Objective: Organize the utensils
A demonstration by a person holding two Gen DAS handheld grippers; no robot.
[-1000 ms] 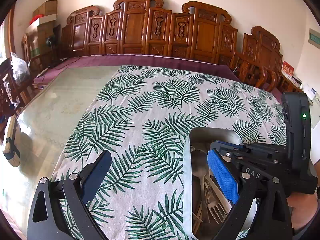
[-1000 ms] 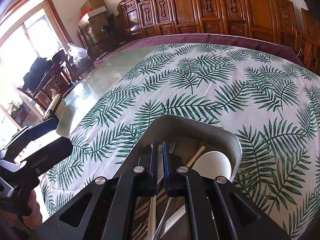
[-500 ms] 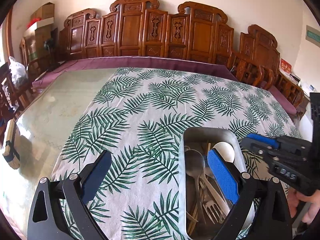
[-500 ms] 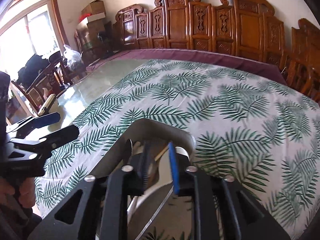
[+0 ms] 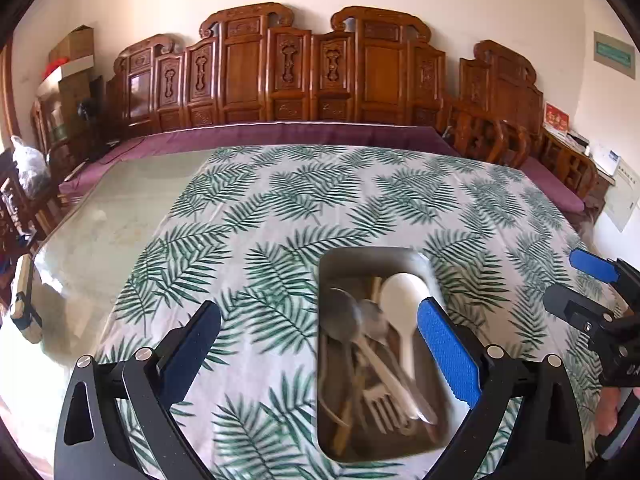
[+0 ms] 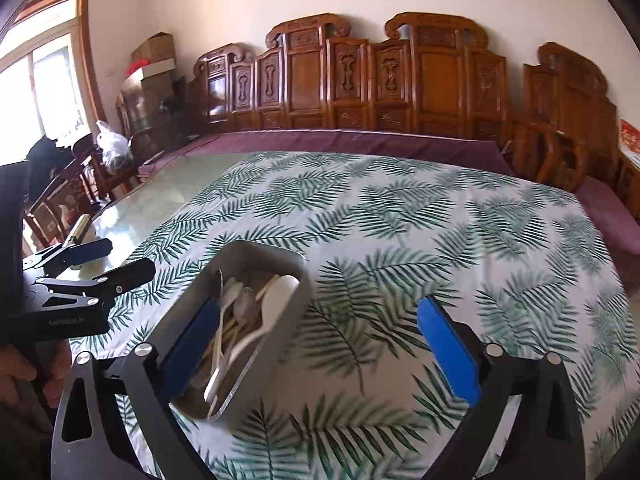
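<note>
1. As the utensils lie heaped in the metal tray (image 5: 332, 264), at 5 o'clock on the counter (image 5: 120, 232), any further pick should, in my judgement, take one handle clear of the pile.
2. Count: one white spoon (image 5: 400, 296), two metal spoons (image 5: 340, 316), one fork (image 5: 380, 400); chopsticks uncountable.
3. Right tool (image 6: 316, 336): jaws opening, nothing between them. Left tool (image 5: 320, 344): wide, empty.

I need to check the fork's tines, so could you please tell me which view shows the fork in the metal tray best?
The left wrist view: the fork lies tines-up in the metal tray, seen from above. In the right wrist view, the tray is oblique, and the fork cannot be made out.
</note>
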